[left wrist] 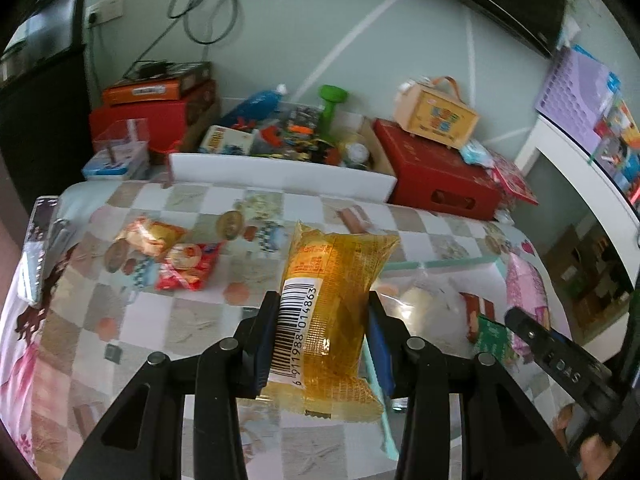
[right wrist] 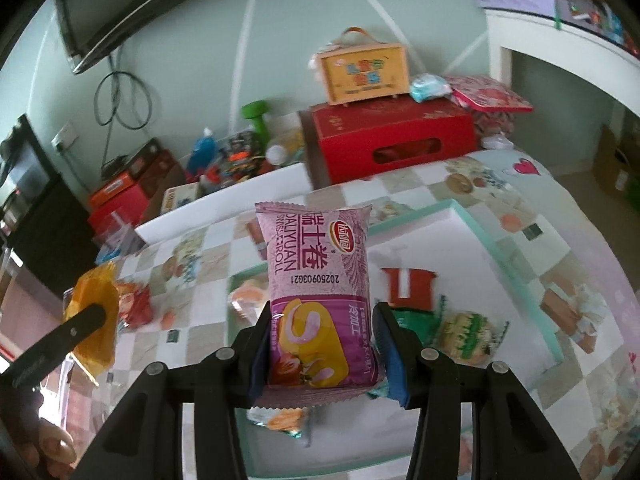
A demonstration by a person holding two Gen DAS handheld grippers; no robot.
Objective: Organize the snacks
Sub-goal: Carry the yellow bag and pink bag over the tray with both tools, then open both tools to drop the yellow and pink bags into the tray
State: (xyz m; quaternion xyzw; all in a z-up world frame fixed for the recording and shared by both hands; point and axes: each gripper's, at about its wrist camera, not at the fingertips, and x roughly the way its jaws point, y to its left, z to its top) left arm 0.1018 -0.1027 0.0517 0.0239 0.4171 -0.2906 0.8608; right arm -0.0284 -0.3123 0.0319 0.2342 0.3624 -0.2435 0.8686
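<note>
Checkered cloth covers the worktop [left wrist: 200, 320], backed by a pale green wall and a far edge crowded with a white bin [left wrist: 280, 176] and a red box [left wrist: 436, 184]. From the left wrist view, the left tool [left wrist: 320, 344] is clamped on an orange snack packet [left wrist: 332, 312], barcode facing the camera, held above the cloth; loose snacks [left wrist: 172, 256] lie near the worktop's left edge. From the right wrist view, the right tool [right wrist: 320, 344] pinches a pink Swiss roll packet [right wrist: 320, 292] upright above a white tray [right wrist: 468, 236] with a teal rim, where a green packet [right wrist: 416, 316] and other snacks lie.
</note>
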